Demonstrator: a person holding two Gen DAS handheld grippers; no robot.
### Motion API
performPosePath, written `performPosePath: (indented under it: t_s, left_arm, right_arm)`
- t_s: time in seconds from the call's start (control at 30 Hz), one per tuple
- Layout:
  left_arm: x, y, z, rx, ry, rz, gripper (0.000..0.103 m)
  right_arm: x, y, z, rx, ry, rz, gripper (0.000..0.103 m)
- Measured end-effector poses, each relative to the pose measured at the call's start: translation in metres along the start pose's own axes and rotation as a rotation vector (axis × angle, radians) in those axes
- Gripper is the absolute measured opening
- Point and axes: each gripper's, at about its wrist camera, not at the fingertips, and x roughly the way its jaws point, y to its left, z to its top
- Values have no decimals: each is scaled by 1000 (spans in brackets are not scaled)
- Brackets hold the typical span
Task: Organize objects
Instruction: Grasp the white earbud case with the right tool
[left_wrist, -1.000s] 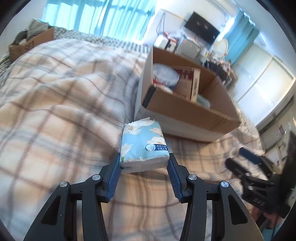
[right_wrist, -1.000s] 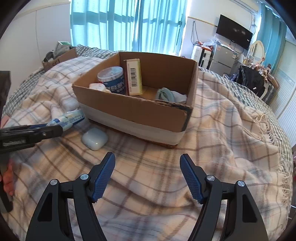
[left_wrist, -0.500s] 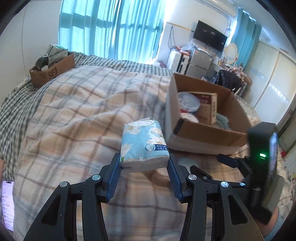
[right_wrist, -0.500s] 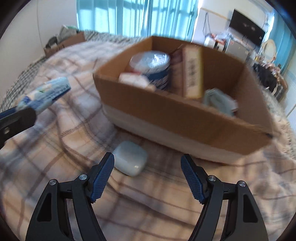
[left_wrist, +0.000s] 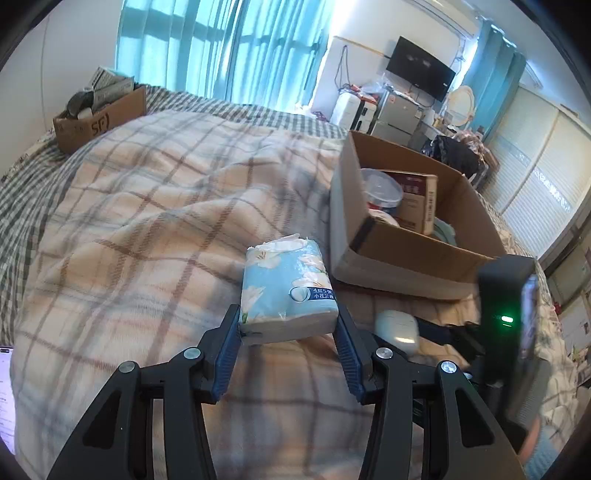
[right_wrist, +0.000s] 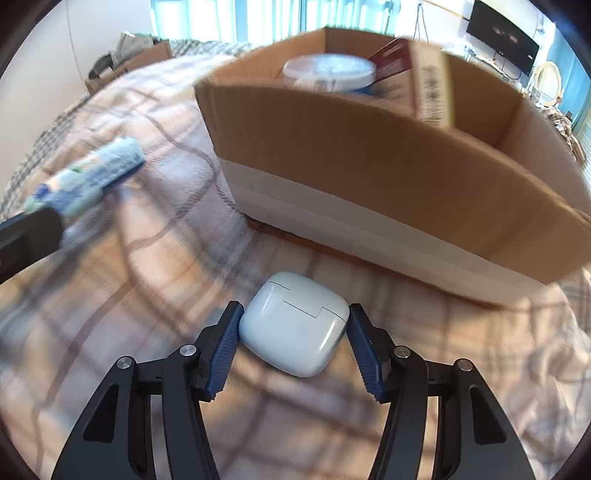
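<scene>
My left gripper (left_wrist: 288, 343) is shut on a light-blue tissue pack (left_wrist: 286, 291) and holds it above the plaid blanket, left of the cardboard box (left_wrist: 391, 266). The pack also shows blurred in the right wrist view (right_wrist: 92, 177). My right gripper (right_wrist: 293, 345) is low over the blanket with its fingers on both sides of a white earbud case (right_wrist: 295, 323), which lies in front of the box (right_wrist: 369, 155). The jaws look close to the case's sides, and I cannot tell if they press it. The case also shows in the left wrist view (left_wrist: 397, 326).
The box holds a round lidded tub (right_wrist: 328, 72), a dark red carton (right_wrist: 413, 70) and a pale cloth (left_wrist: 445, 232). A second cardboard box (left_wrist: 99, 118) with clutter sits at the bed's far left corner. Curtains, a TV and cabinets stand beyond the bed.
My right gripper has moved down and forward to the earbud case, and its fingers have narrowed around it. My left gripper has swung left and back from the box, still holding the tissue pack.
</scene>
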Motion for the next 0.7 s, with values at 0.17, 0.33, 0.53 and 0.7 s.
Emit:
performPosePath:
  t_s: [0.17, 0.33, 0.53, 0.7]
  left_arm:
    - [-20, -22, -8, 34, -22, -13, 50]
    - [-48, -47, -7, 71, -54, -51, 50]
    - [-82, -85, 17, 134, -133, -135, 50]
    - [-91, -120, 57, 202, -181, -195, 50]
  right_arm:
    - [-56, -19, -15, 49, -91, 6, 57]
    - [-109, -30, -25, 46, -176, -14, 57]
    - [-179, -52, -17, 30, -302, -59, 57]
    - [-222, -72, 13, 27, -398, -88, 57]
